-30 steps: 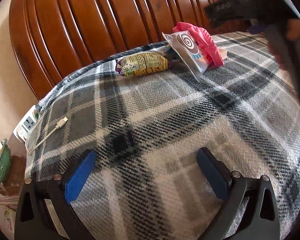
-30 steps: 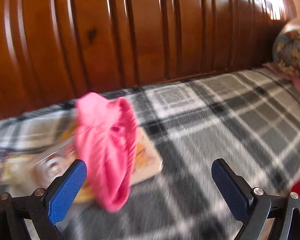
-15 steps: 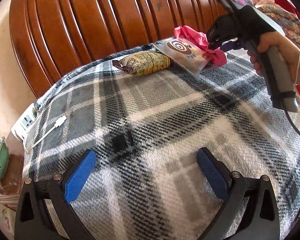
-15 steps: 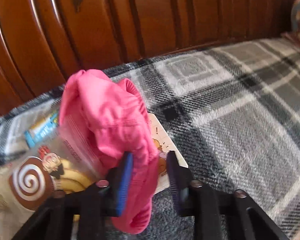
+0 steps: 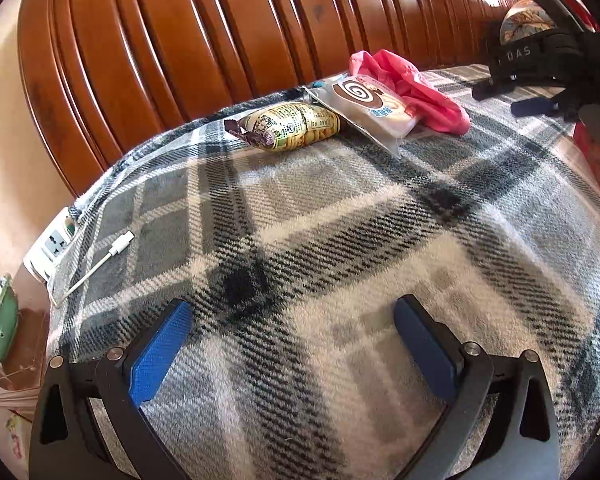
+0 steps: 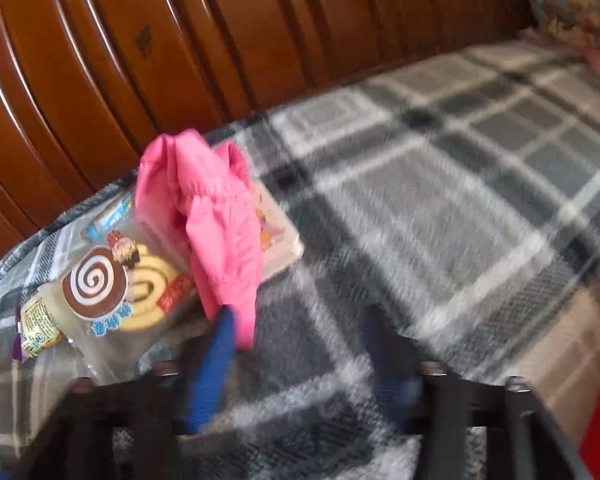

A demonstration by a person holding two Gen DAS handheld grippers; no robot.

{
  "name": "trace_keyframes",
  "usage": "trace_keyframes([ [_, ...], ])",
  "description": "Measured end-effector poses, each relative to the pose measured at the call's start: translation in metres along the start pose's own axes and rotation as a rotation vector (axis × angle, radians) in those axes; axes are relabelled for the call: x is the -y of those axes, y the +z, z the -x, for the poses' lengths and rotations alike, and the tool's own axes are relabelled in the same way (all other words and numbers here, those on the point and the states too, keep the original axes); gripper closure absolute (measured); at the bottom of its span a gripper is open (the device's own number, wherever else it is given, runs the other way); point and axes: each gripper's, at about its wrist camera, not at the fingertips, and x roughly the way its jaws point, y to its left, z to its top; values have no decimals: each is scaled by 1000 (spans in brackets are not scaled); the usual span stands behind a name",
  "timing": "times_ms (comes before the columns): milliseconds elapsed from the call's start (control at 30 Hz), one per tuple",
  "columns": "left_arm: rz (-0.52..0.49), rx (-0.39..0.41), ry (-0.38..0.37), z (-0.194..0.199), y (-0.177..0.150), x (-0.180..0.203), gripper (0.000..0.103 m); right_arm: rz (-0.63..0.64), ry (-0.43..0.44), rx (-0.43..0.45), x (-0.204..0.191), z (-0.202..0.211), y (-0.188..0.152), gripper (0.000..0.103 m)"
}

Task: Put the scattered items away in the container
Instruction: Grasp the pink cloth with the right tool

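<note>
Where: On the bed's grey, black and white plaid fleece blanket, up against the ribbed, glossy brown wooden headboard, the scattered items lie in a small heap.

Pink item: the crumpled bright pink fabric pouch with an elastic hem lies draped over a flat printed card and against the snack packs.

Snacks: a clear plastic pack with a brown-and-white swirl cake picture leans on the pink fabric; a yellow-and-purple printed packet of snacks lies just beside it, on its left in the left wrist view.

Your left gripper: its blue-padded jaws are spread wide above bare blanket, nothing between them, well apart from the heap.

Your right gripper: blurred, jaws parted after having just been opening; its left blue finger sits at the pouch's lower tip, and the pads press on nothing.

Bed edge: a white cable with its plug lies on the blanket beside a white power strip.

Far corner: a patterned round cushion sits by the headboard.

Container: you cannot make one out with certainty in either view.
</note>
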Motion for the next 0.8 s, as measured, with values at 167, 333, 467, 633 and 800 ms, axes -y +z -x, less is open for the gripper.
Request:
trace_keyframes([
  [167,-6,1,5,-4,1,-5,0,102,37,-12,-19,-22,9,35],
  [333,-5,0,4,-3,3,-6,0,37,172,-148,-33,-67,14,50],
  [467,7,-3,-11,-2,3,-8,0,-205,330,-147,-4,-69,8,76],
  [633,40,-19,-52,-2,5,-13,0,-359,426,-82,22,-50,-2,78],
  [800,37,-20,-50,-1,7,-14,0,-440,554,-37,33,-31,8,79],
])
